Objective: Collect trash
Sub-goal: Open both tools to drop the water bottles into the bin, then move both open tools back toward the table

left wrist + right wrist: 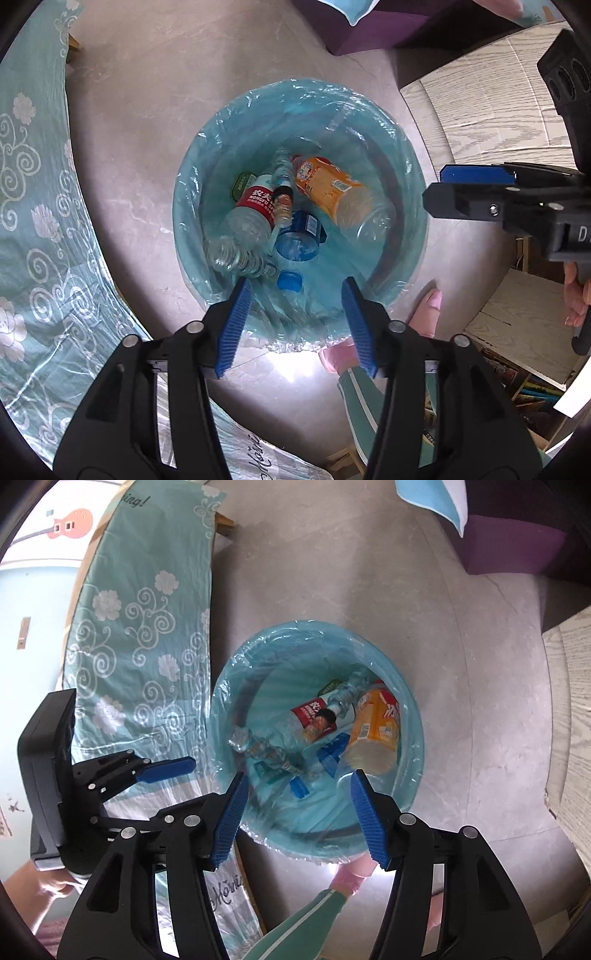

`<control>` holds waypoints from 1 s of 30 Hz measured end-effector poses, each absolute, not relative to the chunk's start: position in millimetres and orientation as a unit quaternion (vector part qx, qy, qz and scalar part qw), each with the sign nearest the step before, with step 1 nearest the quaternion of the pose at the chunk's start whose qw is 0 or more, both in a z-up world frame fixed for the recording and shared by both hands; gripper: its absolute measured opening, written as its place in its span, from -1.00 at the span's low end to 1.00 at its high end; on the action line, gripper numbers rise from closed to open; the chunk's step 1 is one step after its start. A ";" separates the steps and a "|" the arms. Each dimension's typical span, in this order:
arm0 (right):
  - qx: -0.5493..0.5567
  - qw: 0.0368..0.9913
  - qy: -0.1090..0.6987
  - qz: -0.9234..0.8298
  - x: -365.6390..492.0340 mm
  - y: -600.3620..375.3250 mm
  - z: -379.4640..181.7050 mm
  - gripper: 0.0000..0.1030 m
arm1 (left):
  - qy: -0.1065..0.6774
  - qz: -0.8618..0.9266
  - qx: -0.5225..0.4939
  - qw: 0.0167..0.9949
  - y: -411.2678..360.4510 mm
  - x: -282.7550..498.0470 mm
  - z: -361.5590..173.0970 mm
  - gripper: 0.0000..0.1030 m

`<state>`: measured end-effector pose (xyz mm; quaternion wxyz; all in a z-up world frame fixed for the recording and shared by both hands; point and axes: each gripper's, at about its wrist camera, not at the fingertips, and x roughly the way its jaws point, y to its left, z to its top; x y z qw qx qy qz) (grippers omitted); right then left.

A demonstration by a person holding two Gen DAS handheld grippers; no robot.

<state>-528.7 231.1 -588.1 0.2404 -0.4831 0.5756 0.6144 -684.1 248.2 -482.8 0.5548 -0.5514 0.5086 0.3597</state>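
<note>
A round bin lined with a blue plastic bag stands on the floor below both grippers; it also shows in the right wrist view. Inside lie an orange-label bottle, a red-label water bottle, a clear crushed bottle and a blue cap. My left gripper is open and empty above the bin's near rim. My right gripper is open and empty above the bin too. The right gripper shows at the right in the left wrist view.
A teal flowered cloth covers furniture left of the bin. A pale wooden table and a purple box stand to the right and beyond. The person's pink slippers are beside the bin's near side. Grey floor surrounds the bin.
</note>
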 end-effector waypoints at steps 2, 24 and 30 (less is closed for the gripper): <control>-0.485 0.244 0.571 0.616 -527.1 229.1 -584.8 0.15 | 0.506 0.364 -0.552 0.554 245.8 -683.2 -479.7 0.10; -0.401 0.234 0.472 0.750 -487.8 176.1 -404.7 0.75 | 0.533 0.376 -0.483 0.584 207.3 -656.2 -364.0 0.86; -0.366 0.217 0.413 0.805 -472.8 150.2 -306.1 0.75 | 0.526 0.381 -0.456 0.609 191.5 -650.9 -291.2 0.86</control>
